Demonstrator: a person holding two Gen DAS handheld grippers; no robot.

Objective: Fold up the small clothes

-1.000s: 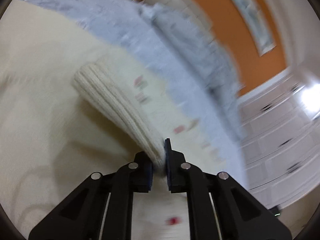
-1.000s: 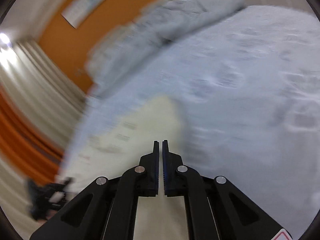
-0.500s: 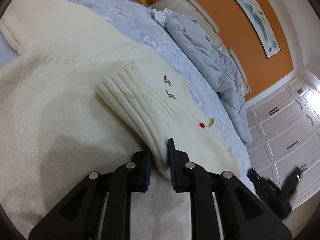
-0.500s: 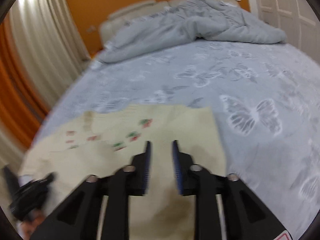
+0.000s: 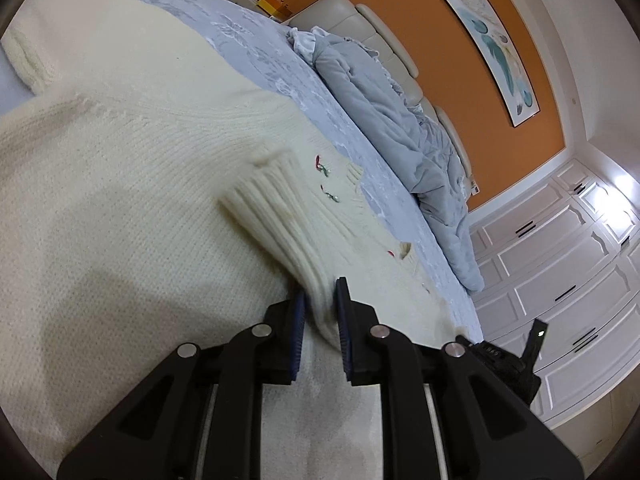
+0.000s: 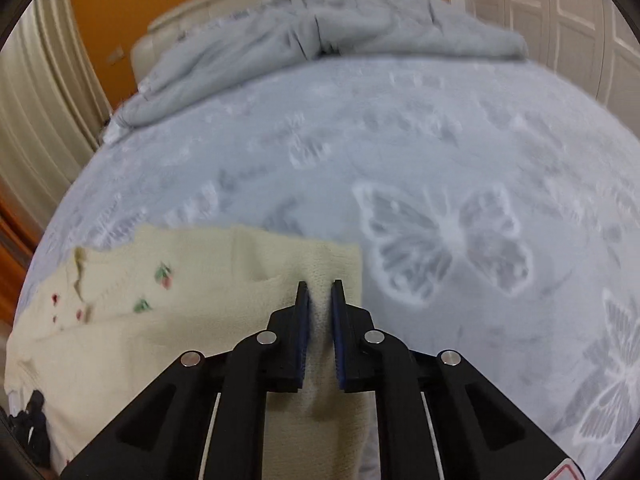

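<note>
- Left wrist view: the left gripper (image 5: 320, 304) is clamped narrowly on the ribbed cuff (image 5: 280, 216) of a cream sweater (image 5: 112, 200); the cuff's near end is hidden between the pads.
- The sweater spreads ahead and to the left of the jaws and is cut off at the picture's left and lower edges; a second cuff (image 5: 26, 58) lies far ahead on the left.
- To the right, past the sweater's hem, the other gripper (image 5: 504, 360) shows only in part.
- Ahead on the right, bare bedspread (image 5: 256, 40) runs to a heaped grey duvet (image 5: 384, 120).
- Right wrist view, blurred: the right gripper (image 6: 319, 300) is closing, with a raised fold of the sweater (image 6: 180, 300) between its pads.
- The sweater's edge lies just right of the jaws; beyond it the butterfly bedspread (image 6: 440, 140) is open ahead and to the right.
- The sweater's left part is cut off at the frame edge.
</note>
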